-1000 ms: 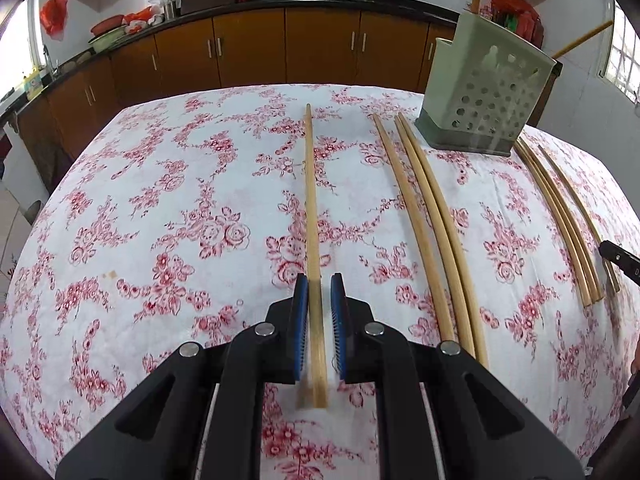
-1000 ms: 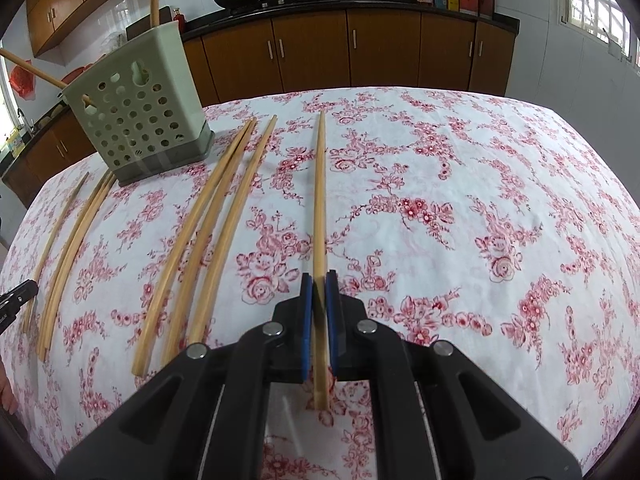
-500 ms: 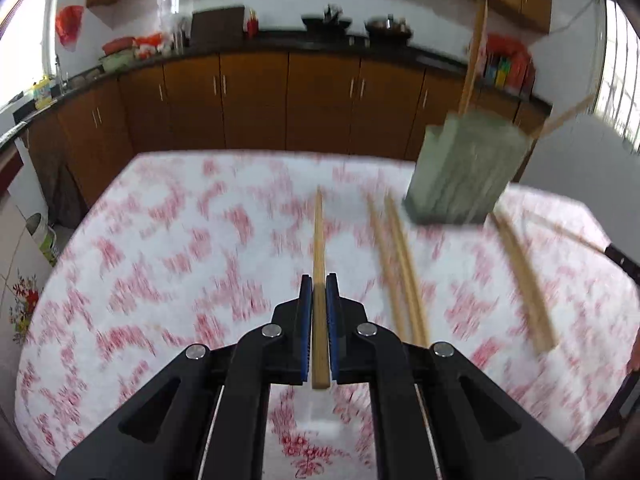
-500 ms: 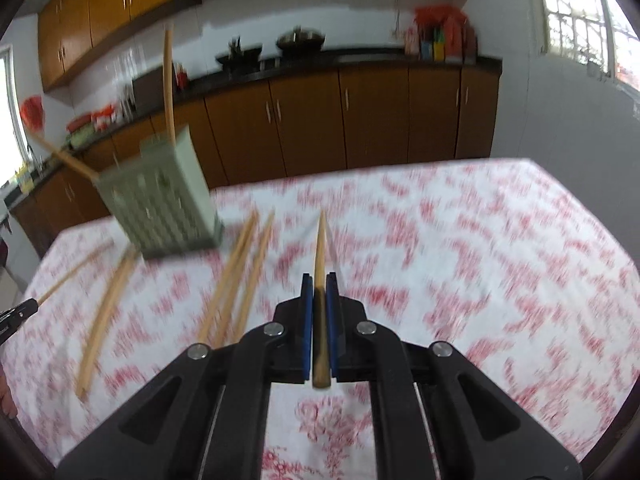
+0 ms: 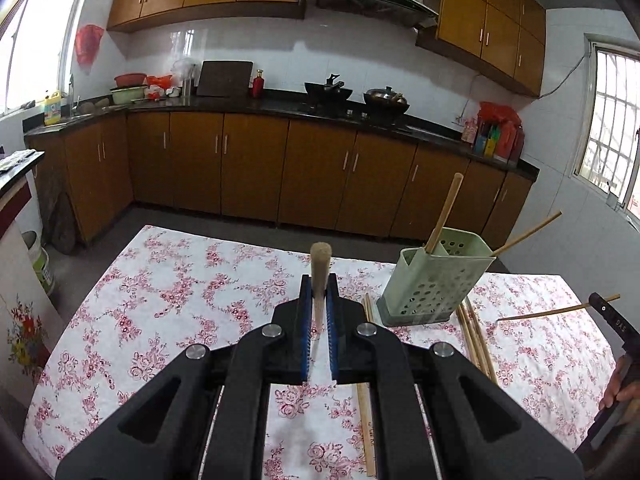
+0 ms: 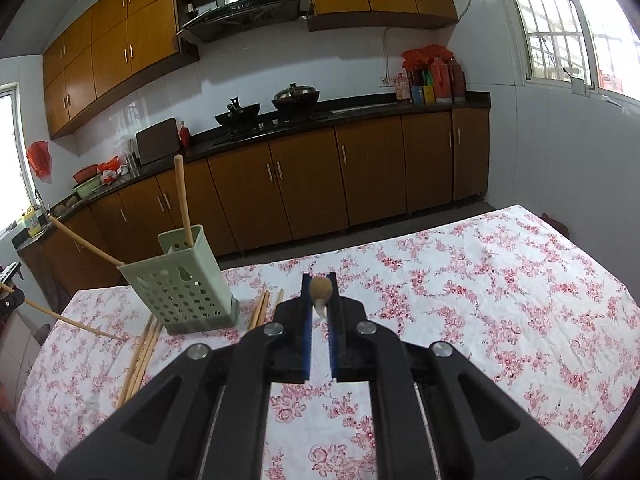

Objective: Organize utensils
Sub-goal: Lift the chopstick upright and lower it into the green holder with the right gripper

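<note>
Left claw (image 5: 319,294) clamps a chopstick (image 5: 321,268); right claw (image 6: 320,294) clamps another chopstick (image 6: 320,289); both raised above the counter (image 5: 168,292), near the green holder (image 5: 434,280).

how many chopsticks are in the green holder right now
2. An upright chopstick stands in the holder, and a leaning chopstick slants out over its rim. Nothing else shows above the rim.
</note>
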Tool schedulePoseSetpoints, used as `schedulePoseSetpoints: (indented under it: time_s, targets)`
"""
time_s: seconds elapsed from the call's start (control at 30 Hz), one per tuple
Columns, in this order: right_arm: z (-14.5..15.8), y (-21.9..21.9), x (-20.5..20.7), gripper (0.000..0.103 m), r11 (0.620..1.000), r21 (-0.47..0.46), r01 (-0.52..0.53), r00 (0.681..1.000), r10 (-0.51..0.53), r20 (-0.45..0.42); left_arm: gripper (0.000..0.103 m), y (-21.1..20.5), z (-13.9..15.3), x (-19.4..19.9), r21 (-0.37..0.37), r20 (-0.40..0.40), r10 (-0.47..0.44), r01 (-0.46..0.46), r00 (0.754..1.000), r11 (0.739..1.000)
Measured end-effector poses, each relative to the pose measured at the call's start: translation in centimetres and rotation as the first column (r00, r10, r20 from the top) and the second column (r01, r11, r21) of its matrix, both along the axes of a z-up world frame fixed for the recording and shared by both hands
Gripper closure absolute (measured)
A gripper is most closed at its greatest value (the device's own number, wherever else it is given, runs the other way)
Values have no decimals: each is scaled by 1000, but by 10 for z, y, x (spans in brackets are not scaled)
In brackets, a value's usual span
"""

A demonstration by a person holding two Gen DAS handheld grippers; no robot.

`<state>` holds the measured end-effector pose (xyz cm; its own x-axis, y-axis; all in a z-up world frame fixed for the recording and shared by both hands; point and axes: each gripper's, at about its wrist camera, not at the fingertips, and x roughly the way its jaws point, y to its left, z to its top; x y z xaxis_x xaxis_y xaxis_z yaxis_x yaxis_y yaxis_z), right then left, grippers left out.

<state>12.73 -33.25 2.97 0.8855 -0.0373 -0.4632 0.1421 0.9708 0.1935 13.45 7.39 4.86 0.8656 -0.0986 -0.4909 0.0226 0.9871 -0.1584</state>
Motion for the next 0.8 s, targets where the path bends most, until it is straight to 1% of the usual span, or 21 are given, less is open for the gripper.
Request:
schedulePoseSetpoints:
  time_s: [0.13, 0.2, 0.3, 0.43, 0.53, 0.6, 0.8]
  targets:
    - [6, 3, 1, 95, 1000, -7, -6, 1000, 6, 12, 96, -1, 0, 1, 4, 0, 2, -2, 1000, 1000]
    - [13, 5, 1, 96, 1000, -8, -19, 999, 20, 25, 96, -3, 5, 1, 5, 10, -7, 7, 1000, 1000]
    - [33, 10, 0, 96, 999, -14, -45, 997, 46, 60, 96, -9, 20, -3, 30, 46, -33, 32, 998, 999]
    - [65, 16, -3, 96, 996, -3, -92, 991, 92, 102, 96, -19, 41, -8, 34, 82, -86, 83, 993, 996]
    - [88, 22, -4, 96, 990, 28, -141, 980, 135, 146, 96, -26, 55, -11, 31, 116, -110, 107, 987, 994]
    - [100, 27, -3, 96, 984, 43, -171, 971, 161, 175, 96, -33, 66, -13, 16, 141, -126, 125, 982, 992]
    - [128, 47, 2, 96, 976, 41, -215, 945, 197, 263, 96, -59, 93, -16, -14, 229, -161, 169, 960, 986]
